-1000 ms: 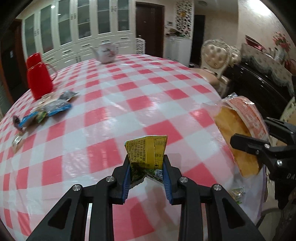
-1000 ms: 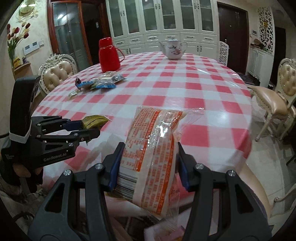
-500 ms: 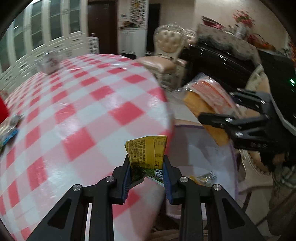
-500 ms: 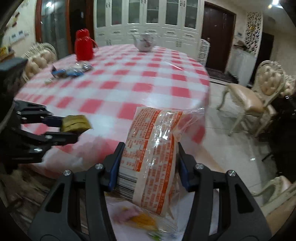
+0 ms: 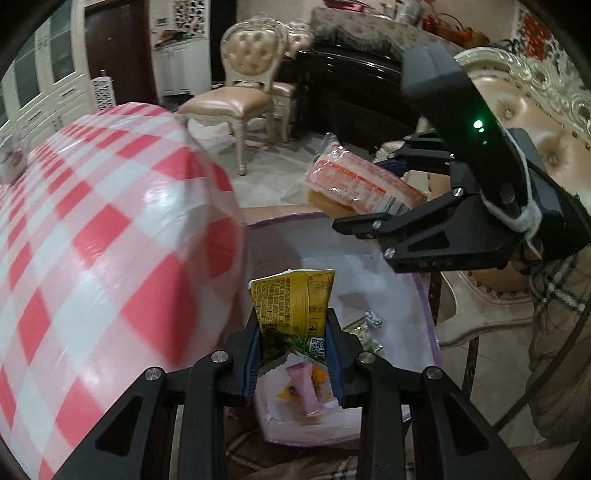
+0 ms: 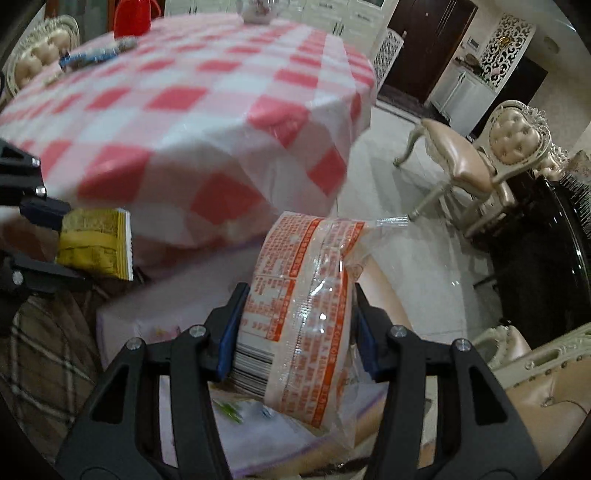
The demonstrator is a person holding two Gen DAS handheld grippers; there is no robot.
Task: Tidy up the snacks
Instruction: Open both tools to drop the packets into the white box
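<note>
Snacks, two packets in hand, others loose.

Left wrist view: yellow packet [image 5: 293, 302], printed, upright, pinched between the jaws of the left gripper [image 5: 294, 345], held beside the edge of the red-and-white checked table [image 5: 103, 229]. Below it, a white box with lilac rim [image 5: 424, 306], open, holding small sweets: a pink wrapper [image 5: 303, 387], some green-and-white ones [image 5: 364, 334]. To the right, the right gripper [image 5: 397, 188] clamped on an orange-printed clear bag [image 5: 362, 184], over the box's far side. Padded cream chair [image 5: 243, 77] beyond.

Right wrist view: orange-printed clear bag [image 6: 303, 306], contents pale, gripped on both sides by the right gripper [image 6: 295, 325], jaws part-spread around it. Box [image 6: 147, 314] beneath. Yellow packet [image 6: 98, 243] at left in the left gripper [image 6: 44, 240], alongside the hanging tablecloth. On the tabletop, far side: red jug [image 6: 131, 16], teapot [image 6: 255, 9], a small heap of wrapped snacks [image 6: 98, 53].
</note>
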